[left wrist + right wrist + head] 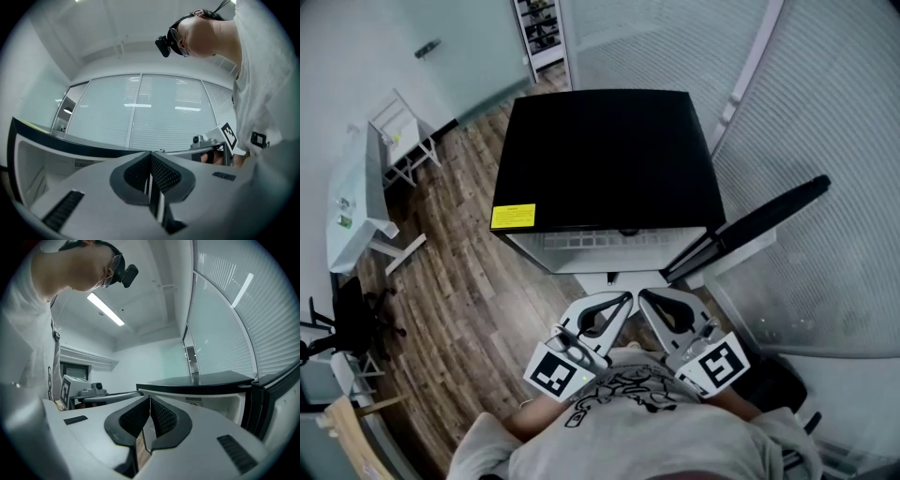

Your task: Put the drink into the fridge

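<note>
Below the head camera, I see the fridge (609, 159) only from above. Its black top hides the inside, and its door (750, 230) stands open at the right, so I cannot tell where the drink is. Print on the yellow label (513, 217) at the top's front left corner is too small to read. The left claw (625, 299) and right claw (644, 297) sit near the fridge front, each with jaws together on nothing. The person's shirt (628, 417) covers the hands.

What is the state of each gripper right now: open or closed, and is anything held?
Left gripper: closed, jaws together, holding nothing.
Right gripper: closed, jaws together, holding nothing.
</note>
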A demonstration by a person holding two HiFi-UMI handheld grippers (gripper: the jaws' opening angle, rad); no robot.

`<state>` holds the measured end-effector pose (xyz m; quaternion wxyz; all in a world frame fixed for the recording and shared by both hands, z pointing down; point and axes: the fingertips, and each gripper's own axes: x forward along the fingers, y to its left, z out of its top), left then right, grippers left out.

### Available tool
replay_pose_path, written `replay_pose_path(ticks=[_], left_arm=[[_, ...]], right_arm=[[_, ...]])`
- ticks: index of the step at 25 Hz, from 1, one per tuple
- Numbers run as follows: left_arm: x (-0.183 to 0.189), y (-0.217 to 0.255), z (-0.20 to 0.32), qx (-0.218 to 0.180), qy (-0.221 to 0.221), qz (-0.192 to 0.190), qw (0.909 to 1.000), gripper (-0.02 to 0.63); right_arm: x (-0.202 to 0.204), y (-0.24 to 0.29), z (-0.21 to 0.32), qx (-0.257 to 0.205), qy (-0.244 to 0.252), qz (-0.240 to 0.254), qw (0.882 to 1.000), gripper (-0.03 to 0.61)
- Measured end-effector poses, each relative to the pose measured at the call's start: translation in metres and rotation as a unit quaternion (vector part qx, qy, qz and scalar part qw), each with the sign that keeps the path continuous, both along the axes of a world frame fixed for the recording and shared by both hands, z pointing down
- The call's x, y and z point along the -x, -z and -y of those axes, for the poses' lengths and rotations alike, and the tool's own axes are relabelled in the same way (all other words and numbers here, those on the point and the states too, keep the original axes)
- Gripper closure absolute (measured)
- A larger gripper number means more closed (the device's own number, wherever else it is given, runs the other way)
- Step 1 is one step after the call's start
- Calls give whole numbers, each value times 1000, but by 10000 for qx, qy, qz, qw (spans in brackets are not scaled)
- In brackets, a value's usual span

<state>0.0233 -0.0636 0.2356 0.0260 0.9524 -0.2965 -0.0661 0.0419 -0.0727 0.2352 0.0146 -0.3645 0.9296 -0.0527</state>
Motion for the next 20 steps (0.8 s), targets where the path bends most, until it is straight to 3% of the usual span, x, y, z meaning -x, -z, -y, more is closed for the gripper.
replay_pose_path(ticks=[13,20], left_arm=[[-1,4,1,-41,-35,1,10000,612],[0,5,-2,-49,-95,27,9999,612]], right_arm=[[0,6,6,-149,-32,-31,9999,540],[6,8,-1,-10,86,112,9999,540]])
